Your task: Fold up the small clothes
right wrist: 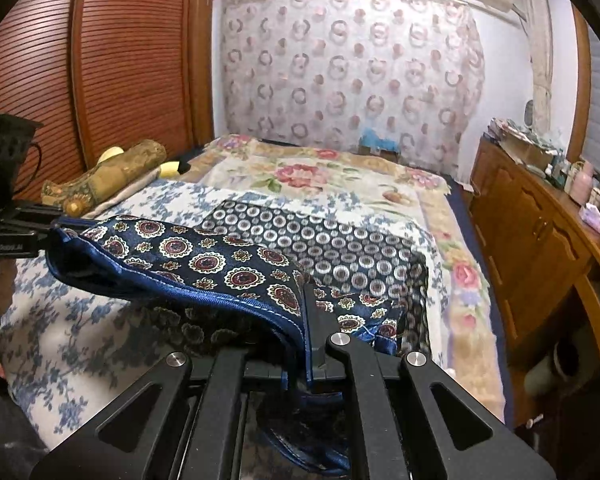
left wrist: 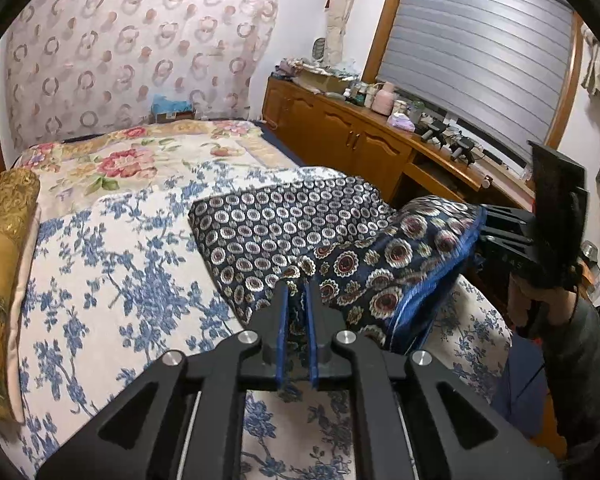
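A navy patterned silk cloth (left wrist: 300,232) with a blue hem lies partly on the bed, its near edge lifted. It also shows in the right wrist view (right wrist: 228,264). My left gripper (left wrist: 298,284) is shut on one near corner of the cloth. My right gripper (right wrist: 300,308) is shut on the other near corner, with the hem draped over its fingers. Each gripper shows in the other's view: the right one (left wrist: 500,232) at the cloth's right end, the left one (right wrist: 40,232) at its left end. The cloth hangs taut between them above the bed.
The bed (left wrist: 100,260) has a blue-floral sheet and a pink-floral blanket (left wrist: 140,156) further back. A gold bolster (left wrist: 4,240) lies along the left. A wooden cabinet (left wrist: 360,136) with clutter runs along the right. A curtain (right wrist: 340,72) hangs behind.
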Motion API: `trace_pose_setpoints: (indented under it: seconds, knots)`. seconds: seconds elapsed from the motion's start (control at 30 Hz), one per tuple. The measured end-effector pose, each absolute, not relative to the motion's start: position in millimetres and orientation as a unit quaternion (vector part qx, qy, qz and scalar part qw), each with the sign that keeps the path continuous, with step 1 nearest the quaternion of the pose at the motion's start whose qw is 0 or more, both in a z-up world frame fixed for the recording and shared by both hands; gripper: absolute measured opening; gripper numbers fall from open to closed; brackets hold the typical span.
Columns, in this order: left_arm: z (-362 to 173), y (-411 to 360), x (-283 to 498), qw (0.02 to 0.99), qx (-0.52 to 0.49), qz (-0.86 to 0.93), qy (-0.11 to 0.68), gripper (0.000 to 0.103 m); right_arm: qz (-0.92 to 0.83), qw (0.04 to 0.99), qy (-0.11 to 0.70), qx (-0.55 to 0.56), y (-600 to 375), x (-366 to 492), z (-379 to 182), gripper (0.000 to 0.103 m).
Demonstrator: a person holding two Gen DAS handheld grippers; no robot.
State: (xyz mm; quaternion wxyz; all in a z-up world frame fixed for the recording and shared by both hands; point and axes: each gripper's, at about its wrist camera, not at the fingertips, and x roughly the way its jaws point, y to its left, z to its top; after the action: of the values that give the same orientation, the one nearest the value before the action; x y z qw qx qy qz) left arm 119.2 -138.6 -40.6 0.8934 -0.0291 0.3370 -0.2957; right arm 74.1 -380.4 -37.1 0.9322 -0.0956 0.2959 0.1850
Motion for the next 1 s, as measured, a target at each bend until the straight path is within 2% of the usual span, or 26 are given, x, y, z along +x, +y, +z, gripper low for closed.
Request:
trace_pose_setpoints:
  seconds: [0.1, 0.2, 0.37, 0.53, 0.77, 0.83, 0.9, 0.97, 1.0]
  knots:
    - [-36, -130, 121, 0.901, -0.026, -0.285, 0.326, 0.027, 0.18, 0.931, 0.299, -0.101, -377, 89, -38, 0.001]
    - [-34, -120, 132, 0.901, -0.029, -0.282, 0.328, 0.039, 0.185, 0.929, 0.303, -0.11, -372, 105, -37, 0.001]
    - [-37, -111, 158, 0.903, -0.016, -0.262, 0.339, 0.043, 0.191, 0.921, 0.307, -0.143, -360, 139, -37, 0.001]
    - [-48, -104, 187, 0.9, -0.018, -0.25, 0.357, 0.053, 0.194, 0.913, 0.327, -0.147, -358, 186, -52, 0.001]
    - [-62, -112, 220, 0.891, -0.005, -0.245, 0.381, 0.054, 0.179, 0.901, 0.369, -0.144, -359, 231, -81, 0.001]
    - [-67, -116, 227, 0.888, 0.001, -0.245, 0.39, 0.054, 0.161, 0.901, 0.374, -0.149, -362, 238, -87, 0.015]
    - [-73, -122, 236, 0.883, 0.006, -0.247, 0.399, 0.054, 0.15, 0.904, 0.372, -0.148, -367, 242, -88, 0.018]
    - [-78, -128, 245, 0.878, 0.009, -0.251, 0.407, 0.054, 0.148, 0.905, 0.374, -0.14, -371, 244, -87, 0.026]
    - [-82, -132, 250, 0.876, 0.011, -0.253, 0.412, 0.054, 0.145, 0.906, 0.374, -0.136, -374, 245, -85, 0.036]
